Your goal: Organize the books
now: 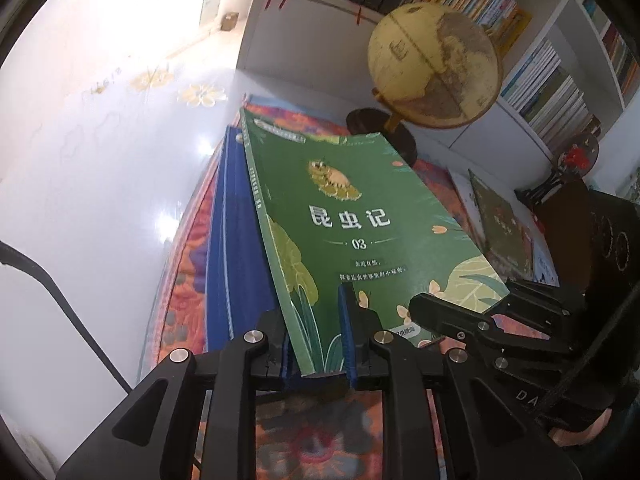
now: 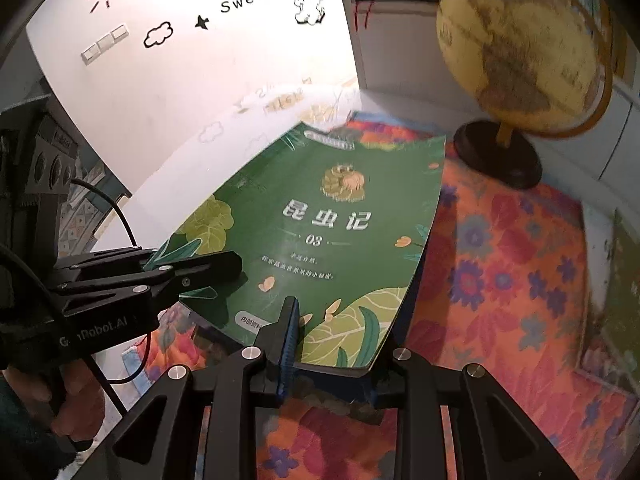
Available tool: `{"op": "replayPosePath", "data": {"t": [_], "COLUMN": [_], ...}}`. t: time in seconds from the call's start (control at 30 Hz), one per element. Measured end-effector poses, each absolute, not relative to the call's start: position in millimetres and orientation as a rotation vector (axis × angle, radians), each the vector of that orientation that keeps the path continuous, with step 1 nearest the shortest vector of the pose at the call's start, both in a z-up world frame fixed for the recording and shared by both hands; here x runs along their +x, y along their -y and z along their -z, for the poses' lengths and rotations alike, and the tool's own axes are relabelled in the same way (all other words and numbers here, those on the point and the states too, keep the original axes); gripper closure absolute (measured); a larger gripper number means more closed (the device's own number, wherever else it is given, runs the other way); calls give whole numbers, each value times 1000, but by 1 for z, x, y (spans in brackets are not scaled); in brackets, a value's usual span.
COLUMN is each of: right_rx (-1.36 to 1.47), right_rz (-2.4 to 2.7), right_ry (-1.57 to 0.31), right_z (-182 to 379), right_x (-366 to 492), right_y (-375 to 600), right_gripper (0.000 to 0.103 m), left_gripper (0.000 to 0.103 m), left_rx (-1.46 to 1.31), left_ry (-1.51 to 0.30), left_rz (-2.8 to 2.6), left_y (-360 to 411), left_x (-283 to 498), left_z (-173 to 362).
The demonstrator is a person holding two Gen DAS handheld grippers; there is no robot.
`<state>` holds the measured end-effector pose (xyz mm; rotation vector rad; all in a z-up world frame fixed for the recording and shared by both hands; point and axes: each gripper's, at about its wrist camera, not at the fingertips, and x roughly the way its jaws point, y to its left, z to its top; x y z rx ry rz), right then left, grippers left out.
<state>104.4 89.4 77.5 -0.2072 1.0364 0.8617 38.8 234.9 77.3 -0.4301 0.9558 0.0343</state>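
Note:
A green book marked 03 is held tilted above a flowered cloth. My left gripper is shut on its near edge, next to the spine, with blue pads above and below. My right gripper is shut on the same green book at its near edge; one blue pad lies on the cover. The right gripper also shows in the left wrist view, and the left one in the right wrist view. Blue books lie under the green one.
A yellow globe on a dark stand stands behind the book. More books lie on the flowered cloth to the right. White shelves with upright books stand behind. A white wall is at the left.

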Motion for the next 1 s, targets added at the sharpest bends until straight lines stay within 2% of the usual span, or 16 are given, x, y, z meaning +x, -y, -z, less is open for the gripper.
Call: {"op": "replayPosePath", "data": {"t": [0.27,0.33,0.5,0.57,0.73,0.83,1.0], "right_rx": [-186,-179,-182,-194,-196,-177,-139], "right_rz": [-853,-856,-846,-834,-788,-746,-659], "right_ry": [-1143,-1148,-1153,-1149,-1157,-1186,-1213], "right_z": [-54,-53,-56,-57,-55,-49,-44], "right_x": [108,111,104,99,83,74,57], "right_y": [-94,-94,-90,-85,-62,-40,-1], "right_gripper": [76,73,54,51,47,47,47], "left_gripper": [83,83,82,82,82,76,76], "left_rx": [-454,-447,-419,-403,-335,-306,-250], "left_ry": [-1014,-1019,-1015,-1016,-1013,-1011,-1019], "left_rz": [-90,-112,-176,-176,-133,-83,11], "left_y": [-245,-247,-254,-251,-227,-205,-163], "left_x": [32,31,19,19,21,24,26], "left_z": [-63,-63,-69,-72,-82,-88,-95]}}
